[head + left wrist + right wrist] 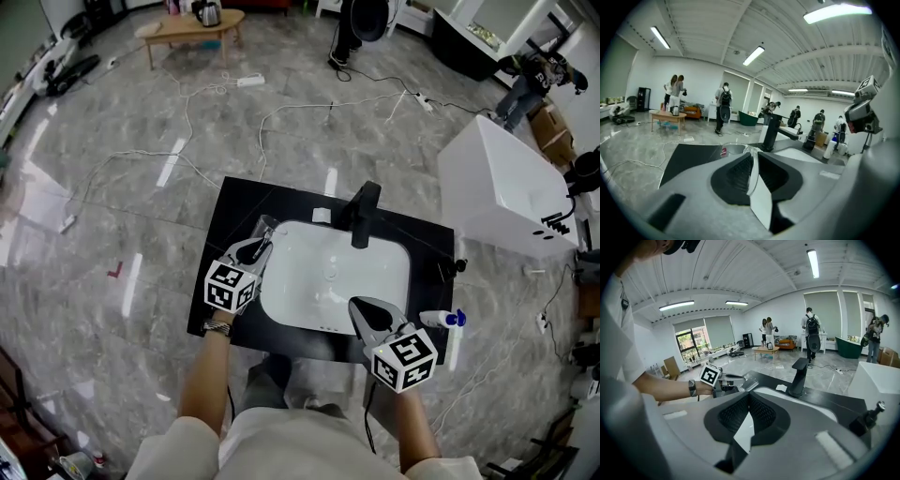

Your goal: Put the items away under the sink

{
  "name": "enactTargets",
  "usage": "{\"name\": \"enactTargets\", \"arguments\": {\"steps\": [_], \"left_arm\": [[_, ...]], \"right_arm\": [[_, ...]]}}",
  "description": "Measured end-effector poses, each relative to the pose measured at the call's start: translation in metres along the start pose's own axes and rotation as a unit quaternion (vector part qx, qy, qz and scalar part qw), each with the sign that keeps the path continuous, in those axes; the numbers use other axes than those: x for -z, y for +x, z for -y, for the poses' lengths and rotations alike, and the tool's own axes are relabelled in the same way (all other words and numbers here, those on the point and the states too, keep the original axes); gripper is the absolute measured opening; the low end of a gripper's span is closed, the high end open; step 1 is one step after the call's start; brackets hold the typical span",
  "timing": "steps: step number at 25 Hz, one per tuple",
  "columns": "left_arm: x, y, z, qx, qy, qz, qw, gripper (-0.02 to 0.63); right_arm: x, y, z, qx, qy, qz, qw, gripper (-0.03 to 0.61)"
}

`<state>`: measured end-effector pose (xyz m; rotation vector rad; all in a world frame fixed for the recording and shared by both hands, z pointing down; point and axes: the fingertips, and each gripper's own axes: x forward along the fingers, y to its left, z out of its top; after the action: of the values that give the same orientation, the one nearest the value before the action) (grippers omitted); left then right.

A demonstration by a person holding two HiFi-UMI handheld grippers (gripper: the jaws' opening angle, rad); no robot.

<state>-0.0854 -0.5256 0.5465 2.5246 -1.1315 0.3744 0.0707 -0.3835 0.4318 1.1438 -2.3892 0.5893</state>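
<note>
A white sink point(328, 272) is set in a black counter point(234, 211), with a black faucet point(364, 214) behind the basin. At the sink's left edge, my left gripper point(263, 244) is shut on the wall of a clear glass cup point(267, 226), lifted slightly off the counter. In the left gripper view the cup's rim point(736, 149) runs between the closed jaws of that gripper point(752, 157). My right gripper point(361, 307) is shut and empty over the sink's front edge; it point(749, 399) looks across at the cup point(747, 384).
A white bottle with a blue cap point(441, 319) lies on the counter's right end beside a white tube point(454, 349). A small white piece point(322, 215) sits by the faucet, and a black knob point(450, 269) stands at right. A white cabinet point(506, 192) and floor cables point(187, 122) surround the counter.
</note>
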Motion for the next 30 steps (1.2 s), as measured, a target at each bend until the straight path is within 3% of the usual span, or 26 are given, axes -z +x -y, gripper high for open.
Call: {"name": "enactTargets", "arguments": {"steps": [3,14,23,30], "left_arm": [[-0.004,0.005,-0.005,-0.020,-0.004,-0.020,0.9996,0.049],[-0.003,-0.007,-0.011,-0.031,-0.028,0.014,0.9990,0.051],[-0.019,-0.022,-0.017,-0.037,-0.049,0.056,0.9966,0.051],[-0.054,-0.047,-0.008,-0.039,-0.042,0.098,0.9936,0.051]], "right_arm": [[0.003,0.002,0.001,-0.019,0.016,0.006,1.000,0.006],[-0.002,0.009,0.002,-0.030,0.019,0.015,0.999,0.006],[-0.005,0.010,0.001,-0.033,0.021,0.020,0.999,0.006],[-0.017,0.002,-0.005,-0.039,0.012,0.036,0.999,0.006]]}}
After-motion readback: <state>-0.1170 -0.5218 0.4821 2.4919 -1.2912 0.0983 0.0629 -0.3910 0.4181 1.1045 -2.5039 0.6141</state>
